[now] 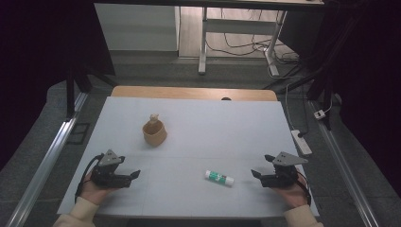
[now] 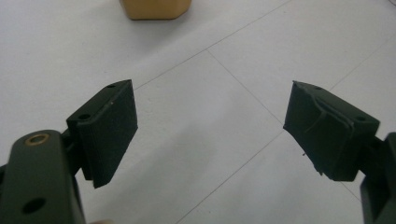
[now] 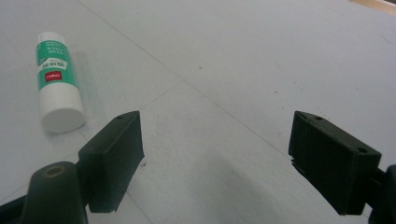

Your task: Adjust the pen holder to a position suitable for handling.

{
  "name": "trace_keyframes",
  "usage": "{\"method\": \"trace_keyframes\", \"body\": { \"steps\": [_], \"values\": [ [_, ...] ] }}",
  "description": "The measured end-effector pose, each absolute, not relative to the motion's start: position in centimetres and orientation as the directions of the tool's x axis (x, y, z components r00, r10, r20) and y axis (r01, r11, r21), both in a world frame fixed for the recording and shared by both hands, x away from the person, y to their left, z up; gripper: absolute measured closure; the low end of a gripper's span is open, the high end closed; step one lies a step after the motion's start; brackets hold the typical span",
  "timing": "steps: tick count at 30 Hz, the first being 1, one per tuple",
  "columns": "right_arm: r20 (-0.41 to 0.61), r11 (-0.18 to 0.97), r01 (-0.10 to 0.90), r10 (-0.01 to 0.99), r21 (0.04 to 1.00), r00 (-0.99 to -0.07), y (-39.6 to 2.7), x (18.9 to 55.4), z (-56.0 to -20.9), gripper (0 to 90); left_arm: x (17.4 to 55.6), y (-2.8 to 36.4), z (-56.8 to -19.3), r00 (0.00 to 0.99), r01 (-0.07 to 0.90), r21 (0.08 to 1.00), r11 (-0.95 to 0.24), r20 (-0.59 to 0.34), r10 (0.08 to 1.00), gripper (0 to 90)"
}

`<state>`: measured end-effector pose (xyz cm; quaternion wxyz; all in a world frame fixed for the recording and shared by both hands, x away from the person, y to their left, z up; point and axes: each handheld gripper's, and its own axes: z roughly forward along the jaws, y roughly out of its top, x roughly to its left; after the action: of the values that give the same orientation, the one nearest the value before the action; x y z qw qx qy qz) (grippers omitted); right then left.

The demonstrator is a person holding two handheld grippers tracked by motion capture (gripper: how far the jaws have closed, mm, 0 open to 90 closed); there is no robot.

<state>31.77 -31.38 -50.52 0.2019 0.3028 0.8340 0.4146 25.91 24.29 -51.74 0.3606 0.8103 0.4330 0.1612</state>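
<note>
A white glue stick (image 1: 219, 178) with a green label lies on its side on the pale table mat (image 1: 198, 127), between the two hands. The right gripper view has the glue stick (image 3: 57, 79) at its upper left, beyond the jaws. A small tan cup-like holder (image 1: 154, 132) stands upright left of centre; its base (image 2: 154, 8) peeks in at the top of the left gripper view. My left gripper (image 1: 136, 174) rests low at the front left, open and empty. My right gripper (image 1: 256, 173) sits at the front right, open, nothing between its pads, a short way right of the glue stick.
The mat covers a wooden tabletop (image 1: 194, 92) whose far edge shows. Metal rails (image 1: 47, 161) run along both sides. A power strip (image 1: 301, 142) and cables lie on the floor to the right; desk legs (image 1: 203, 42) stand beyond.
</note>
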Motion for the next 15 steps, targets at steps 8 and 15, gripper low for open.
{"method": "trace_keyframes", "body": {
  "steps": [8,15],
  "values": [
    [-0.086,0.468,0.340,0.679,0.816,-0.729,-31.41,31.76,-50.48,18.2,25.95,24.47,-51.70,0.568,0.585,0.727,-0.361,-0.049,0.821,16.7],
    [-0.078,0.461,0.346,0.682,0.817,-0.727,-31.46,31.79,-50.56,19.1,26.03,24.58,-51.62,0.567,0.585,0.729,-0.356,-0.052,0.822,16.8]
  ]
}}
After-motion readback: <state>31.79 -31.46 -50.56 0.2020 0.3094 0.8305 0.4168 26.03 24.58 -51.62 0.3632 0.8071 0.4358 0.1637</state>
